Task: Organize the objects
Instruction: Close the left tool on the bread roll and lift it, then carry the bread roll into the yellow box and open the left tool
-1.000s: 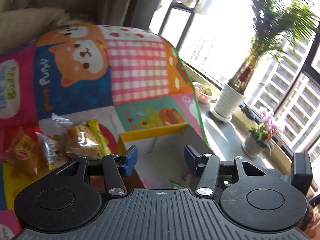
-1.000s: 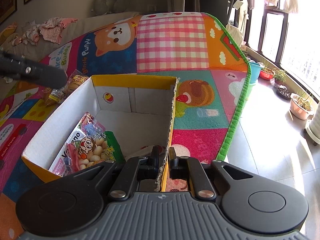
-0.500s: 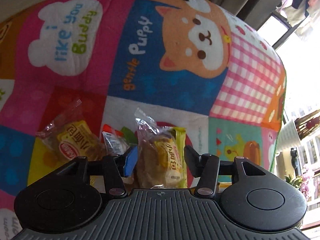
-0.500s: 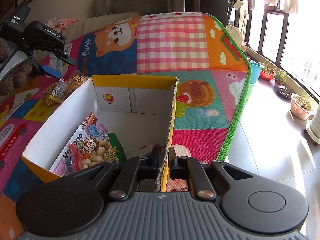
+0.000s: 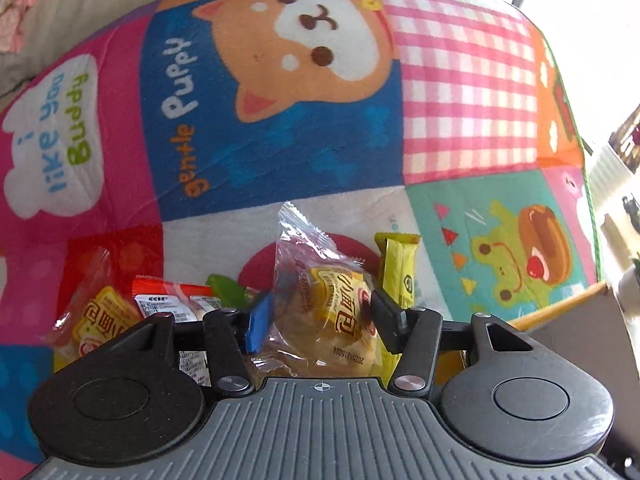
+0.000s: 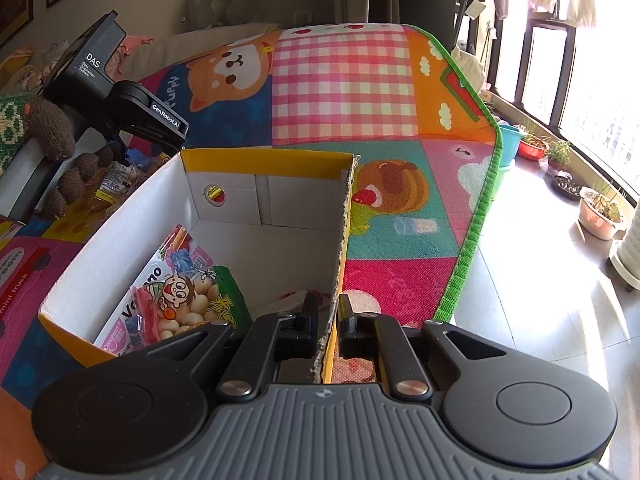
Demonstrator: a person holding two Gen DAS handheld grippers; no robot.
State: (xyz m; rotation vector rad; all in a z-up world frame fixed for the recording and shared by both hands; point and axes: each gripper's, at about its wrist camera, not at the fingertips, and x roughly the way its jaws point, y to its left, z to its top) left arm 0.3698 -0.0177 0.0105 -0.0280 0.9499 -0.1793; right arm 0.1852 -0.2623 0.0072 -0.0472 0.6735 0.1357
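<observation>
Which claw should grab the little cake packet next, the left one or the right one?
Left. The left claw is open right around the cake packet on the mat. The right claw is busy, shut on the box wall.

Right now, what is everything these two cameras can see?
Play mat: one, multicoloured patchwork, under everything.
Cardboard box: one, white inside with yellow rim, on the mat.
Snack bags: a few, pink and green, inside the box.
Bun packet: one, clear with yellow label, between the left tongs.
Other snack packets: at least three, yellow and red, on the mat beside it.
Plant pots: several, by the window.
Left tongs: open around the bun packet.
Right tongs: shut on the box wall.
</observation>
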